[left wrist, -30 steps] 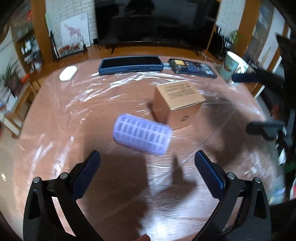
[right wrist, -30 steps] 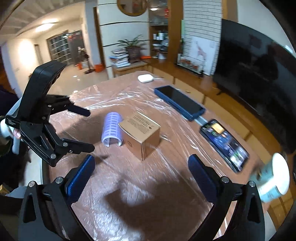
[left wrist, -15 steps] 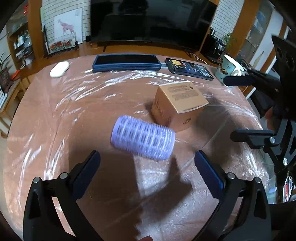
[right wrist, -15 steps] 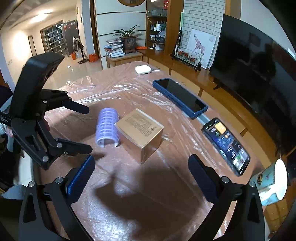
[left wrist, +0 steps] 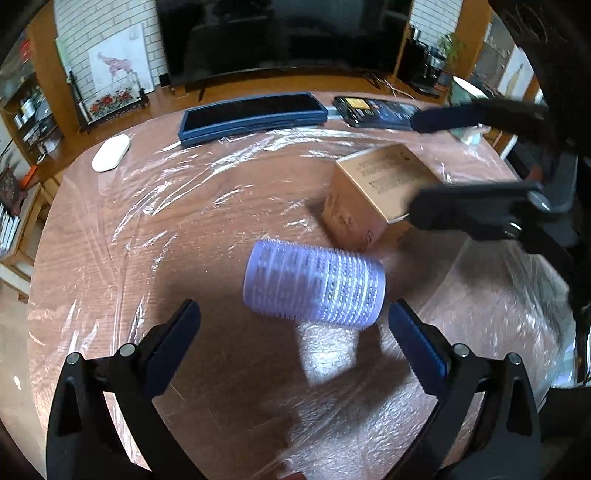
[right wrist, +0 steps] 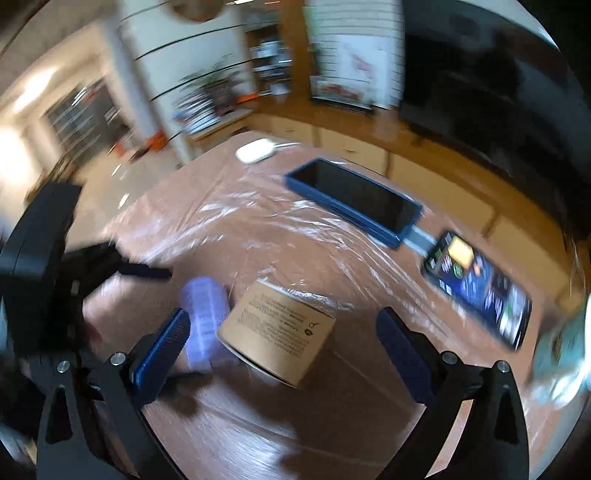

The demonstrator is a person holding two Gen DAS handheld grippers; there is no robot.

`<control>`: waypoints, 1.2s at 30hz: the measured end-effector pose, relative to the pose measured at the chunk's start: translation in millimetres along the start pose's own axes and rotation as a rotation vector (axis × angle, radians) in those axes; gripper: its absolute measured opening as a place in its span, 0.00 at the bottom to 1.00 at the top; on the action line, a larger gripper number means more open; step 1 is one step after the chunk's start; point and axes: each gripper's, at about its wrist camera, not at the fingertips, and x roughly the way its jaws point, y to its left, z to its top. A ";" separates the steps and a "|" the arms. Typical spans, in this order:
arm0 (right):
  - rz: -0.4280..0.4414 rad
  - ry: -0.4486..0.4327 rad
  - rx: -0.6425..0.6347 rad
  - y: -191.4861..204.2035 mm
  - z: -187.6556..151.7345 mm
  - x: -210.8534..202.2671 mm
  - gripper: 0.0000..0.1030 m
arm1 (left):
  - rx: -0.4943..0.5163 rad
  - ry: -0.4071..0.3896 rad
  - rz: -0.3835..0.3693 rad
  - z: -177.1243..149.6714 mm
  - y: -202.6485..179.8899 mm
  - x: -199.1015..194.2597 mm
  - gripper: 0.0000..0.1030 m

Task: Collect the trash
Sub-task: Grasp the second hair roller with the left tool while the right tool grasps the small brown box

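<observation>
A lilac hair roller (left wrist: 314, 286) lies on its side on the plastic-wrapped table, just beyond the tips of my open left gripper (left wrist: 293, 326). A small brown cardboard box (left wrist: 373, 199) stands right behind it, to the right. In the blurred right wrist view the box (right wrist: 275, 332) sits between the tips of my open right gripper (right wrist: 282, 338), with the roller (right wrist: 203, 314) beside its left finger. The right gripper (left wrist: 476, 166) also shows in the left wrist view, its fingers spread around the box.
At the table's far side lie a white mouse (left wrist: 110, 152), a blue-cased tablet (left wrist: 253, 116) and a phone (left wrist: 373, 110). A paper cup (right wrist: 561, 350) stands at the right edge. A TV (left wrist: 280, 33) stands behind.
My left gripper has moved closer to the roller. My right gripper has swung down and in towards the box, which now sits between its fingers.
</observation>
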 end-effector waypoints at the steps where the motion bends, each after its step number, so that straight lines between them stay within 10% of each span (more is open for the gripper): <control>1: 0.021 0.011 -0.068 -0.5 -1.6 -0.8 0.96 | 0.004 0.006 0.000 0.7 0.2 1.1 0.99; 8: 0.045 0.073 -0.216 -4.9 0.7 18.2 0.96 | 0.013 0.019 -0.015 11.4 1.4 9.7 0.99; 13: 0.105 0.041 -0.093 -6.2 6.2 22.9 0.96 | 0.026 0.029 -0.031 19.7 1.4 13.9 0.99; 26: -0.110 0.022 0.417 -1.4 -7.7 36.5 0.96 | 0.005 -0.002 -0.008 15.0 -1.6 12.8 0.99; 36: -0.127 0.031 0.528 1.4 -9.6 49.7 0.96 | 0.004 0.003 -0.016 12.5 6.1 13.5 0.99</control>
